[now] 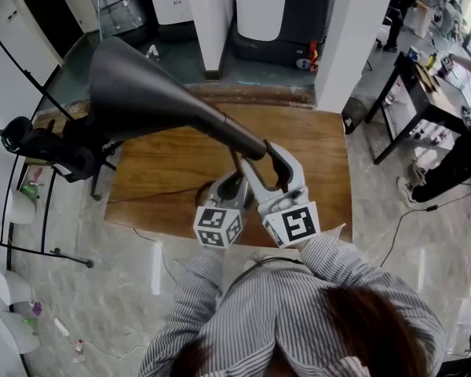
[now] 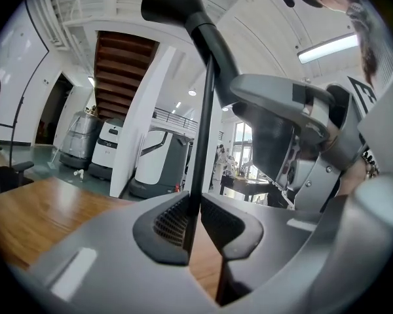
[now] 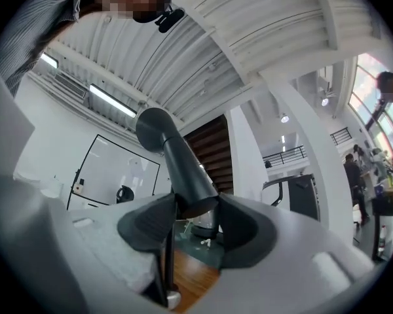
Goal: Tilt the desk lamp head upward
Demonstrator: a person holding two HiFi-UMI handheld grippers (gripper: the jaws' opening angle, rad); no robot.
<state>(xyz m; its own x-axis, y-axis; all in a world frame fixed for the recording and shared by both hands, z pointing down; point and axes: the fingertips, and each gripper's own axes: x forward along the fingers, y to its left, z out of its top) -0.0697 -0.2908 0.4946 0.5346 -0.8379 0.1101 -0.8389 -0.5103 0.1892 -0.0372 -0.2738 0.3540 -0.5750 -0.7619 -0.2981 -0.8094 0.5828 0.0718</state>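
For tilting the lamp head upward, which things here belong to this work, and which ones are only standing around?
Belongs to the job:
- lamp head, clamped at its narrow end by the right tool
- lamp stem, clamped by the left tool
- wooden table under the lamp

Only standing around:
- office chair
- black desk

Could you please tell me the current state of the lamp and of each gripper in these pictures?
lamp head: tilted, wide mouth raised; whether it is lit cannot be told.
lamp stem: roughly upright, clamped.
left gripper: fingers shut on the lamp stem.
right gripper: fingers shut on the narrow end of the lamp head.
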